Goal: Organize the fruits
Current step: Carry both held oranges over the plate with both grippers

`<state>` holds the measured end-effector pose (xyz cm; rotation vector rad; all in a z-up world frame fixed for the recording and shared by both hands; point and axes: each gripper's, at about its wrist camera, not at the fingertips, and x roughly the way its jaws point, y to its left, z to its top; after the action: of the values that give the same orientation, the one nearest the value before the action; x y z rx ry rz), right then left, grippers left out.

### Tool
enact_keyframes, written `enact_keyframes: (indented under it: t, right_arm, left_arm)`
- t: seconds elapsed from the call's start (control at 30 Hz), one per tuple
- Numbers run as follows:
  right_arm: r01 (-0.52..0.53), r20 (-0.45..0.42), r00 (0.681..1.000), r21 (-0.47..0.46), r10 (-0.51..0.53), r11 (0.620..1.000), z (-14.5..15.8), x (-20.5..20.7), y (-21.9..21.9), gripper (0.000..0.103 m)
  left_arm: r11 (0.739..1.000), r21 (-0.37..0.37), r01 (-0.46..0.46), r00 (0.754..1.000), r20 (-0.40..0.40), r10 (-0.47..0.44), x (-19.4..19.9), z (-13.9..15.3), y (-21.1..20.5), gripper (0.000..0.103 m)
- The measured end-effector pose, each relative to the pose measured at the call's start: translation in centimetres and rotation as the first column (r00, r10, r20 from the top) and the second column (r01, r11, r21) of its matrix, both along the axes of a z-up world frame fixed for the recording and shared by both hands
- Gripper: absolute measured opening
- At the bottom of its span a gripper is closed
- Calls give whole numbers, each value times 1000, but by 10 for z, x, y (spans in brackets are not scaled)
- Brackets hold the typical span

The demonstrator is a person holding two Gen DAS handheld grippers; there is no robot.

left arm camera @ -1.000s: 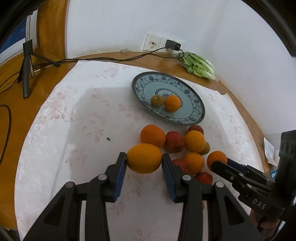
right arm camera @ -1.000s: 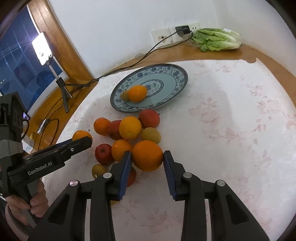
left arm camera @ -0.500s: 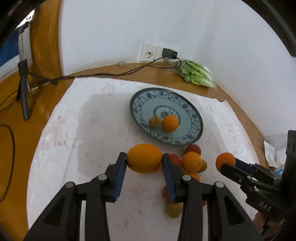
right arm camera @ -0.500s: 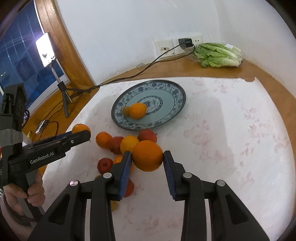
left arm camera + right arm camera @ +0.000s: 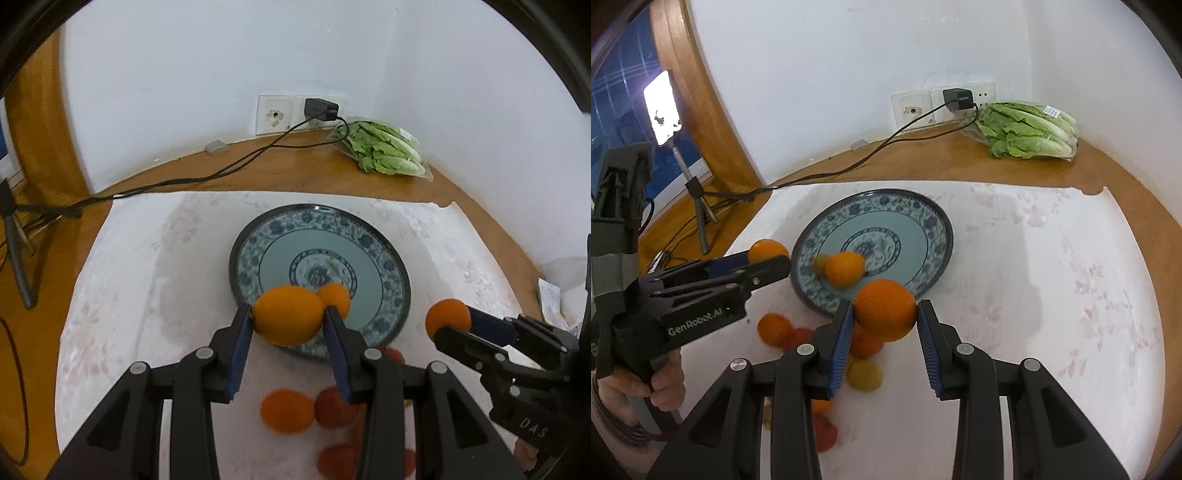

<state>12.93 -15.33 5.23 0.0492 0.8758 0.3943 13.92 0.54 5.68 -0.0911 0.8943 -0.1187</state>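
Note:
My left gripper [image 5: 288, 321] is shut on an orange [image 5: 287, 314] and holds it in the air over the near rim of the blue patterned plate [image 5: 391, 273]. My right gripper [image 5: 884, 314] is shut on another orange [image 5: 885, 309], raised just before the plate [image 5: 934, 221]. An orange [image 5: 845, 268] and a small greenish fruit [image 5: 819, 263] lie on the plate. Several oranges and red fruits [image 5: 286, 411] lie on the cloth below the grippers, also in the right wrist view [image 5: 775, 328]. Each gripper shows in the other's view [image 5: 454, 325] [image 5: 768, 260].
A bag of lettuce [image 5: 380, 149] lies at the back right by the wall socket and charger [image 5: 320, 109]. A black cable [image 5: 207, 177] runs along the wooden table edge. A small tripod with a light [image 5: 698, 199] stands at the left.
Both grippers lifted their oranges off the pile and carried them forward toward the plate. The fruit pile now lies below and behind the fingers.

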Motion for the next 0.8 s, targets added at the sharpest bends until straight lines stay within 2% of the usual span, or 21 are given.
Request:
enact_keyframes:
  t: [0.17,0.5,0.8]
  right_arm:
    - [5,4,1000,-26,-5,1000,-9,18,6,36]
    - [13,-33,999,-40,-15,999,-30,51,14,36]
    - [11,-42,999,-42,-13,999,-40,65,21,36]
  left_arm:
    - [1000,-9,1,1000,-9,-1,18,-7,-8,41]
    - [1000,29,-6,1000,-14,7,43,-21,-13,41]
    - [1000,3,-23,999,-40,23,60,-33,-11,41]
